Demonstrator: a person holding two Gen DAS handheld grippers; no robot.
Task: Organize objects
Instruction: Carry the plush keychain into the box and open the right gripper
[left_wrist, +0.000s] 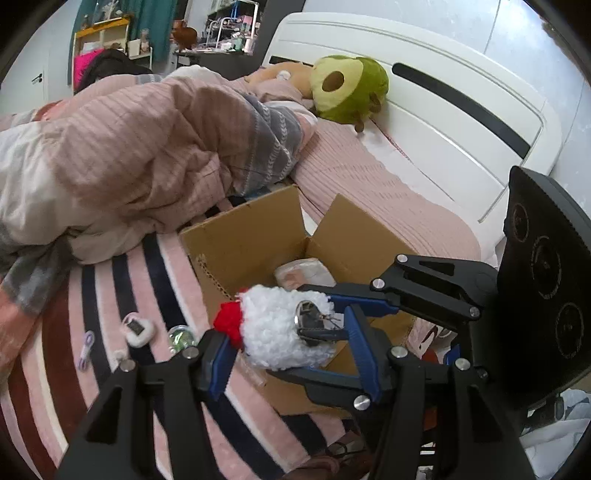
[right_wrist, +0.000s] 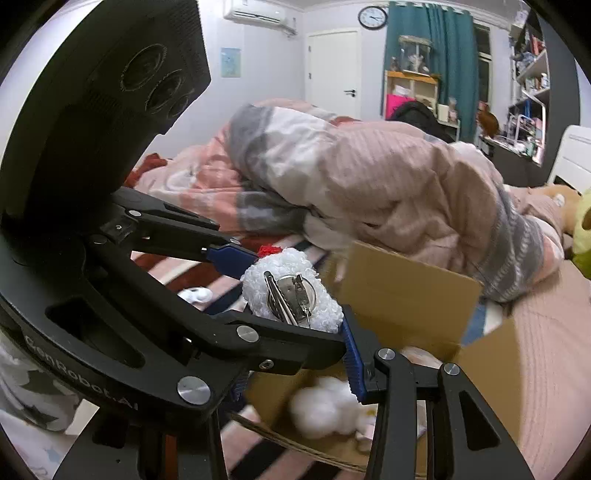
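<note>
Poised above the open cardboard box (left_wrist: 258, 236) on the bed, the left gripper (left_wrist: 288, 332) pinches a fluffy white brooch (left_wrist: 280, 325) for dropping in, while the right gripper (left_wrist: 369, 295), jaws parted and empty, waits alongside.

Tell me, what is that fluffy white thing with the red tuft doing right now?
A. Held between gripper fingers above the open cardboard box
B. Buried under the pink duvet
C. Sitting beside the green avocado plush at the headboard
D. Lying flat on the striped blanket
A: the fluffy white brooch, metal pin backing showing, is pinched between the left gripper fingers over the cardboard box; the right gripper reaches in against it too.
</note>
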